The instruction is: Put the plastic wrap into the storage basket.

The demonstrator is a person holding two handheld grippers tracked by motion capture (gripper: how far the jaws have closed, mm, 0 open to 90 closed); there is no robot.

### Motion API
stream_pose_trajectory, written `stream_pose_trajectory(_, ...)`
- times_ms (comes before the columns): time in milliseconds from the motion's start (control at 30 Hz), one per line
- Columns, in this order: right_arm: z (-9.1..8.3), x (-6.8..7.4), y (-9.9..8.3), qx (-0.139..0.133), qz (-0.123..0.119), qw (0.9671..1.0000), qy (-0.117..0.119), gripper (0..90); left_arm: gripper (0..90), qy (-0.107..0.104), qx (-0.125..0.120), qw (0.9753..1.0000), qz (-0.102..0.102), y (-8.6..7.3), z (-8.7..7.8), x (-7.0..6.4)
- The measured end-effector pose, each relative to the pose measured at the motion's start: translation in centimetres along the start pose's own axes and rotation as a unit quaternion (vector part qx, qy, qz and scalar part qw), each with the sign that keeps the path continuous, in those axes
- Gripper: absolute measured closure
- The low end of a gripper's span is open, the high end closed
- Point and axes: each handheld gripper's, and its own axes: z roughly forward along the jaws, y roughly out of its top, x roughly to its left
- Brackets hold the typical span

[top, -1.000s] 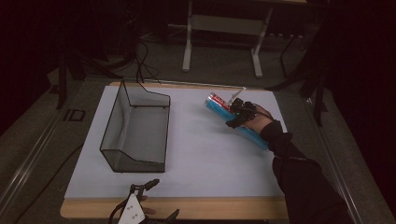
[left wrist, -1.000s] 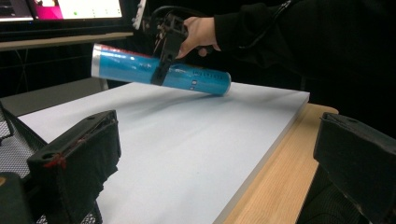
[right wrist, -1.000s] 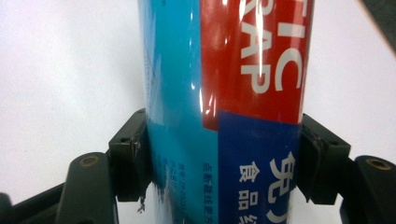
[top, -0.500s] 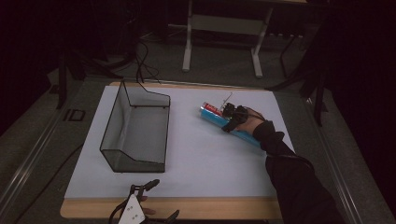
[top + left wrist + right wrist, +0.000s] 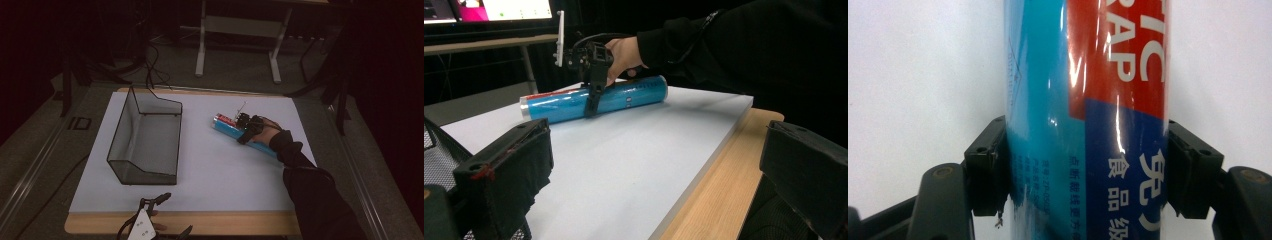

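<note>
The right claw [image 5: 244, 129] reaches forward, jaws clamped; the left claw [image 5: 159, 220] rests low, jaws spread.

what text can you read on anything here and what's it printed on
"TIC" over "RAP", white letters cut off by the frame edge, on the red panel of the blue tube.
"食品级" and a large "免", white characters on its dark blue panel.
Fine print down the tube's teal side: too small to read.
White tag on the left gripper: marks too small to read.
</note>
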Motion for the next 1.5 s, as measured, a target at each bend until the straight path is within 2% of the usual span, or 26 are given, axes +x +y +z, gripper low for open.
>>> stream_pose_trajectory(333,-0.1,0.0,-0.1,0.003,-0.001,1.0000,0.007,28.0,1.2,0.000,0.000,1.0000,0.002,0.0,0.0,0.0)
stream_pose_trajectory(400,-0.4,-0.2,-0.1,-0.002,0.008,0.9998,0.017,28.0,1.2,0.000,0.001,1.0000,0.001,0.0,0.0,0.0)
stream_pose_trajectory(533,-1.1,-0.1,-0.1,-0.001,0.002,0.9998,0.018,26.4,1.2,0.001,0.001,1.0000,0.002,0.0,0.1,-0.1)
stream_pose_trajectory(600,-1.3,-0.2,-0.2,0.002,0.003,0.9998,0.022,22.3,1.2,0.002,0.001,1.0000,0.003,0.0,0.1,-0.1)
stream_pose_trajectory(1000,-3.1,-0.9,-1.2,-0.004,0.002,0.9995,0.032,23.6,1.2,0.000,0.002,1.0000,0.004,0.0,0.1,-0.1)
stream_pose_trajectory(1333,-1.3,-1.0,-1.9,0.014,-0.002,0.9987,0.048,26.0,1.2,0.000,0.003,1.0000,0.003,0.0,0.1,-0.1)
stream_pose_trajectory(1500,-0.6,-0.9,-1.8,0.025,-0.005,0.9986,0.046,26.9,1.2,-0.001,0.004,1.0000,0.004,0.0,0.1,-0.1)
